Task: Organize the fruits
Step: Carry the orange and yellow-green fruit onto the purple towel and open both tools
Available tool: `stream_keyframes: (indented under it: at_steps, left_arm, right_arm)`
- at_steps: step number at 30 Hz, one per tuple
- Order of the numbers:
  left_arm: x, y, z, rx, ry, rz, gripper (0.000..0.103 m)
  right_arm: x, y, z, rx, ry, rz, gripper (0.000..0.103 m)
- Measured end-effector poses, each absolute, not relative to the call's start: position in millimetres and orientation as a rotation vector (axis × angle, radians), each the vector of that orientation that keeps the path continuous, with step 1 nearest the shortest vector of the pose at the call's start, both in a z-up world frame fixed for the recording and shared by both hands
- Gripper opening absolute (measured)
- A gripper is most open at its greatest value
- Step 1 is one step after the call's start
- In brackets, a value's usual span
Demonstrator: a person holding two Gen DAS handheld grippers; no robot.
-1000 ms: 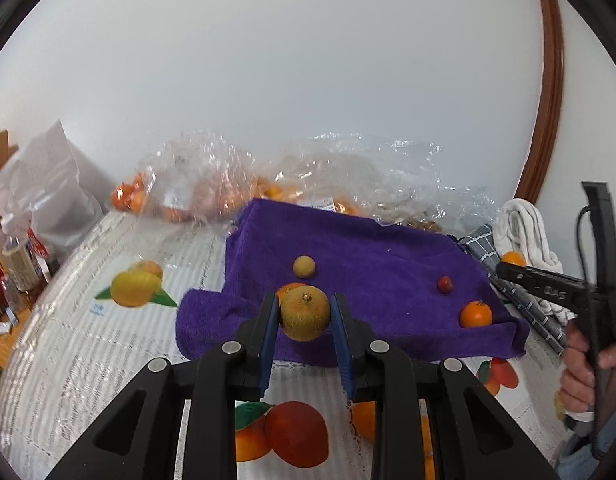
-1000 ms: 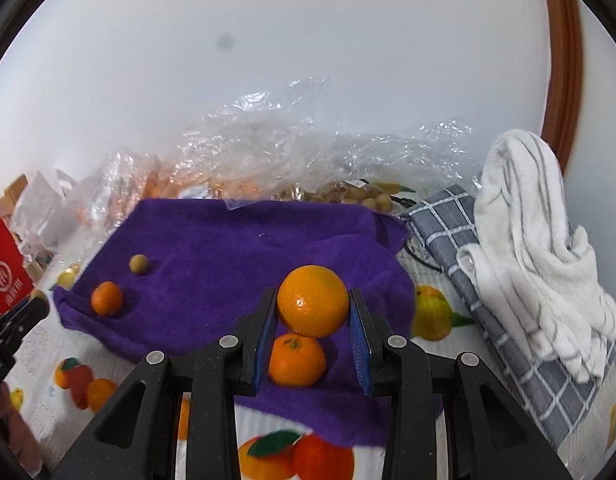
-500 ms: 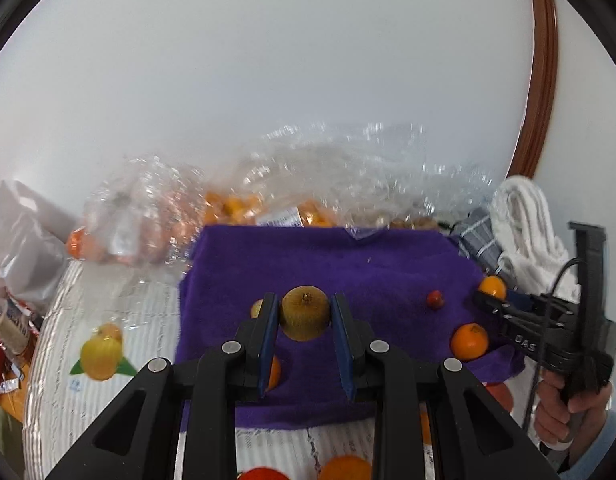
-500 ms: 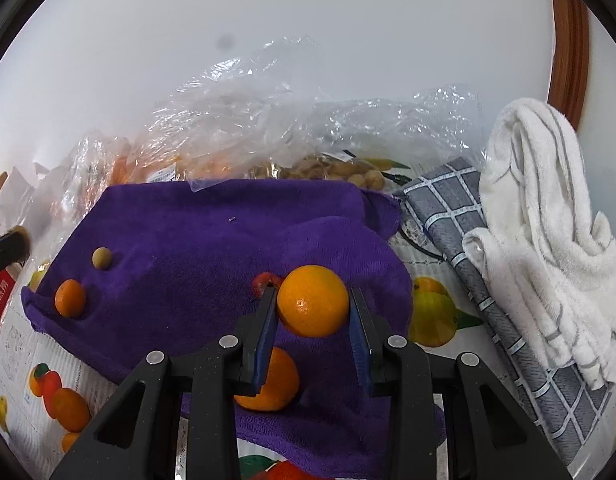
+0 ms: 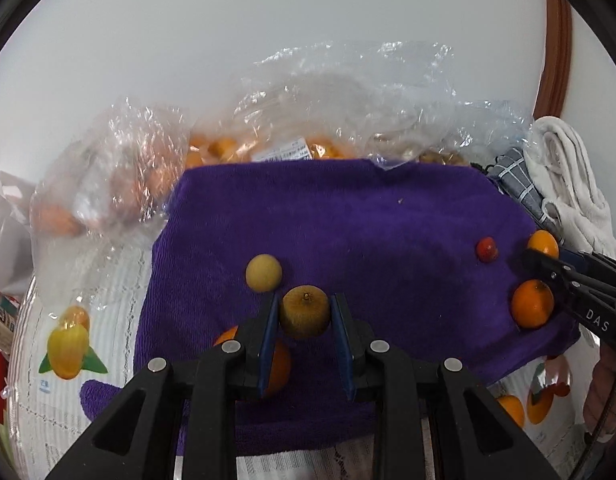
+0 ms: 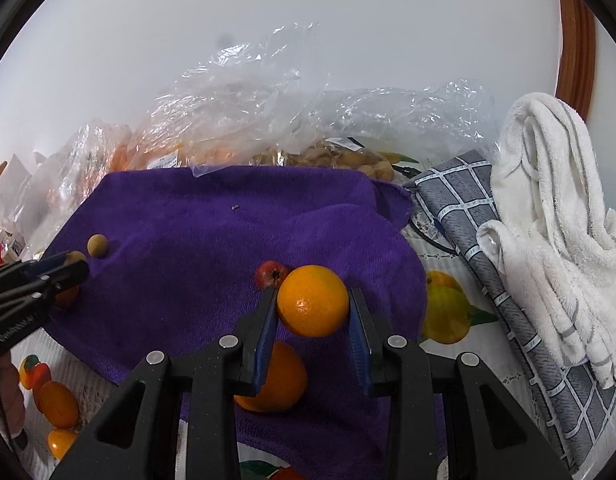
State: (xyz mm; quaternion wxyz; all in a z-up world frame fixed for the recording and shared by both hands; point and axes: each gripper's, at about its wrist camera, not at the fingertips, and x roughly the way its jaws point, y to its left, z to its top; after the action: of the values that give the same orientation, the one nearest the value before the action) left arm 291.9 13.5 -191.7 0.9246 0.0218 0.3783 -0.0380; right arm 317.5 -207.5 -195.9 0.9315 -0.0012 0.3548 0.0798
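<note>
My left gripper (image 5: pixel 303 312) is shut on a brownish-yellow round fruit (image 5: pixel 304 311), held above the purple towel (image 5: pixel 348 220). On the towel lie a small yellow fruit (image 5: pixel 263 272), an orange (image 5: pixel 277 364) under my left fingers, a small red fruit (image 5: pixel 486 249) and another orange (image 5: pixel 532 309). My right gripper (image 6: pixel 312 312) is shut on an orange (image 6: pixel 312 300) above the towel (image 6: pixel 187 240). An orange (image 6: pixel 277 376) lies beneath it and the red fruit (image 6: pixel 271 274) just beyond. The left gripper shows at the left edge (image 6: pixel 73 270).
Clear plastic bags of oranges (image 5: pixel 235 148) and small brown fruits (image 6: pixel 348 160) lie behind the towel. A grey checked cloth (image 6: pixel 500 248) and a white towel (image 6: pixel 556 200) lie at the right. The tablecloth has printed fruit pictures (image 5: pixel 67 348).
Both grippers have moved forward over the purple towel, each still holding its fruit. The towel's fruits now lie closer and lower in both views.
</note>
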Motion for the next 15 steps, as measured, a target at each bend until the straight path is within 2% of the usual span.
stream_keyframes:
  at_steps: [15]
  left_arm:
    - [288.7, 10.7, -192.6, 0.066, 0.758, -0.065, 0.026]
  right_arm:
    - [316.9, -208.6, -199.9, 0.027, 0.723, 0.188, 0.036]
